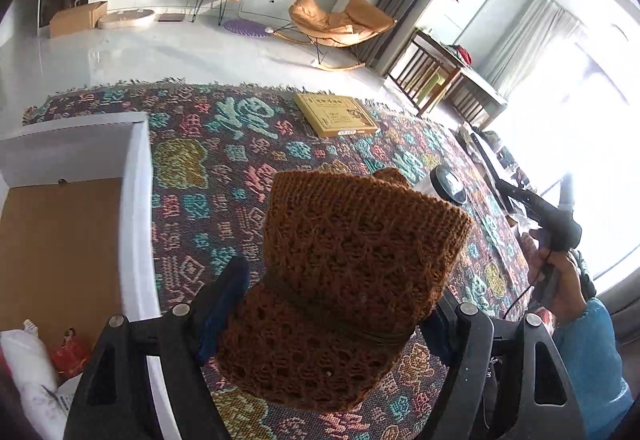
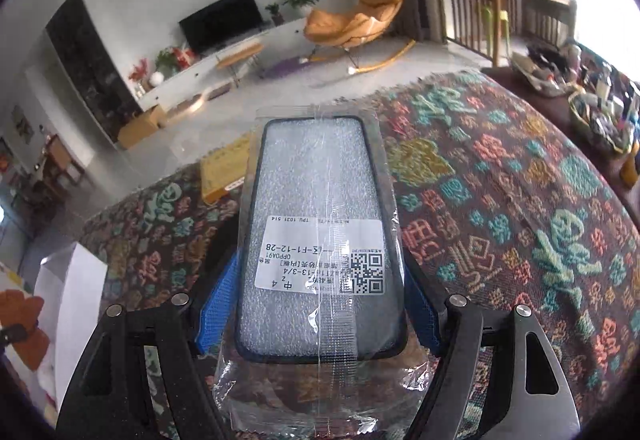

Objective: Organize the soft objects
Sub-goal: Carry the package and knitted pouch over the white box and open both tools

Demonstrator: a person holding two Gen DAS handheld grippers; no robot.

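- Two loads carried at once, both lifted off the patterned woven blanket; sorting step under way.
- Left wrist view: left gripper clamped on rust-brown open-knit wool piece, folded, limp, banded by a dark cord; white cardboard box with brown floor just beside on the left, probably the drop point, needing a swing over its rim.
- Right wrist view: right gripper pinching black-rimmed soft phone case in clear plastic sleeve, white label up, held flat above the blanket.

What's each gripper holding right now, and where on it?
Left gripper pinches the brown knitted piece across its tied waist; right gripper clamps the bagged phone case by its long edges.
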